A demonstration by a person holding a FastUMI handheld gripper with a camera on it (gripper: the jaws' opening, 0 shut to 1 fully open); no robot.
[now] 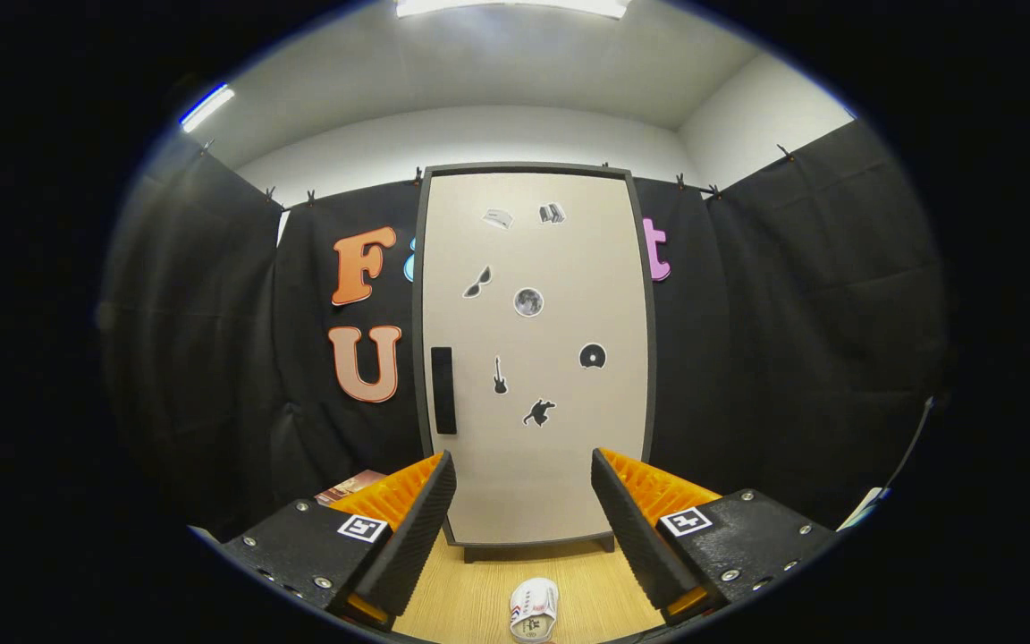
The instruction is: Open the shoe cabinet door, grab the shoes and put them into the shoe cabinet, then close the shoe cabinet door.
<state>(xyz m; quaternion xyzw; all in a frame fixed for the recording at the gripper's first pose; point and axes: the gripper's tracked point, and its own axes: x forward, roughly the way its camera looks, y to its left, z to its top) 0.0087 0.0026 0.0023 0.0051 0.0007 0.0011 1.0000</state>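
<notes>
We see the hand-held gripper (524, 528) held level and pointed straight at the tall beige shoe cabinet with a dark frame (535, 358), its two fingers spread wide with nothing between them. The fingers stand apart from the cabinet, one to each side of the lower part of the door.

The cabinet stands upright on the light wooden counter (479, 590), its long axis vertical, against the black cloth wall (792, 340). Its door is shut and faces us flat on. A dark upright bar handle (443, 391) sits near the door's left edge, about halfway up the cabinet. Small black and grey stickers (528, 301) are scattered over the door's face.

In front of the cabinet's foot, on the counter, lies a white shoe with dark and red markings (534, 609). It rests between the two fingers and close under them, well apart from the cabinet. Its long axis runs toward the cabinet door; we cannot tell which end is the toe.

Left of the cabinet's base, behind the left finger, we see a corner of a reddish-brown flat thing (350, 487); we cannot tell what it is.
</notes>
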